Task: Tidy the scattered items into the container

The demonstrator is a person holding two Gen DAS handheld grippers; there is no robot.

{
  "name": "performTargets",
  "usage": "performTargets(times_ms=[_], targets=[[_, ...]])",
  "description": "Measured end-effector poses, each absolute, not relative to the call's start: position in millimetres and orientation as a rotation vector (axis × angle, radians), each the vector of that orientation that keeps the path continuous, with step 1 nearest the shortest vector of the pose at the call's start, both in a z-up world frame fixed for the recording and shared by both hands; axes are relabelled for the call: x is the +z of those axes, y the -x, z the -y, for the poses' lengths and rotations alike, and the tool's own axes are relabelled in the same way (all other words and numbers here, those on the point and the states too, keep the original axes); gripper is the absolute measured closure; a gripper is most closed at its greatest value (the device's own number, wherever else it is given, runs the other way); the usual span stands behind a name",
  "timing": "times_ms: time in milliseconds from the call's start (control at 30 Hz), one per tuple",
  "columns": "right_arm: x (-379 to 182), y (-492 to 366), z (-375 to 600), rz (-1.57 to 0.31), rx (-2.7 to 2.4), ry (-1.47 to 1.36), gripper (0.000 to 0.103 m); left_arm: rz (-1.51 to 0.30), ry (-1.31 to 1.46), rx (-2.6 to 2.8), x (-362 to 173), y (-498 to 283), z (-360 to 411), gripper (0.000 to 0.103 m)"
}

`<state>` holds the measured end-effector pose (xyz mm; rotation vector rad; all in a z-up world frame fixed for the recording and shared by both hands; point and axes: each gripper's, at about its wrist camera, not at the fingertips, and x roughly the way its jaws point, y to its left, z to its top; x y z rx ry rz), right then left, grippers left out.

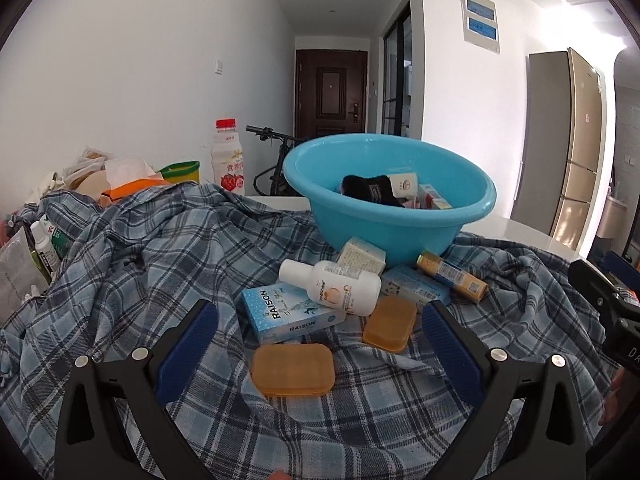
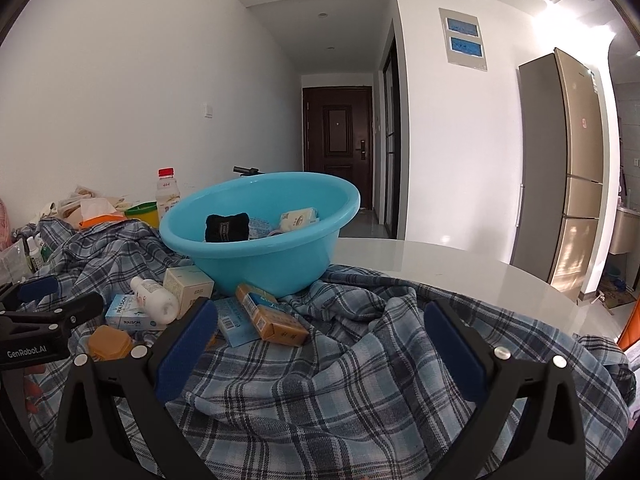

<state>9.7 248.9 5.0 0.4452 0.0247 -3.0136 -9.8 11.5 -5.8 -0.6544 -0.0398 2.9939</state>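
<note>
Hovering with its jaws spread wide and nothing between them, the left gripper [image 1: 320, 332] is lining up over the nearer amber soap case [image 1: 293, 369], probably because that one's lying flat and clear of the pile. A second amber case [image 1: 390, 323] is sitting just past it, touching the white bottle [image 1: 332, 287], which is lying across the RAISON box [image 1: 290, 314]. The right gripper [image 2: 320, 340] is also gaping empty, waiting over bare plaid cloth [image 2: 360, 392] near the orange-blue box [image 2: 272, 316]. Behind the heap, the blue basin [image 1: 390, 200] is already holding a few items, so tidying looks partway done.
</note>
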Motion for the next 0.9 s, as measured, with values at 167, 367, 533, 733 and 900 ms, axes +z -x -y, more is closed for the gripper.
performTargets(times_ms=[167, 367, 533, 733, 900], targets=[[4.5, -10.3, -249.8, -0.024, -3.015, -0.445, 0.0, 0.084, 0.542, 2.994, -1.7, 3.4, -4.8, 0.0], [3.6, -7.7, -248.6, -0.044, -3.067, -0.482, 0.0, 0.01, 0.565, 2.945, -2.3, 7.0, -16.4, 0.0], [3.8, -7.6, -250.6, -0.036, -3.06, -0.486, 0.0, 0.059, 0.573, 3.06, -3.3, 4.8, -8.2, 0.0], [2.5, -3.7, -253.1, -0.011, -3.052, -0.52, 0.0, 0.055, 0.592, 3.03, -4.5, 7.5, -7.8, 0.0], [3.3, -6.7, -253.3, -0.013, -3.094, -0.503, 0.0, -0.01, 0.505, 3.014, -1.3, -2.6, -17.5, 0.0]])
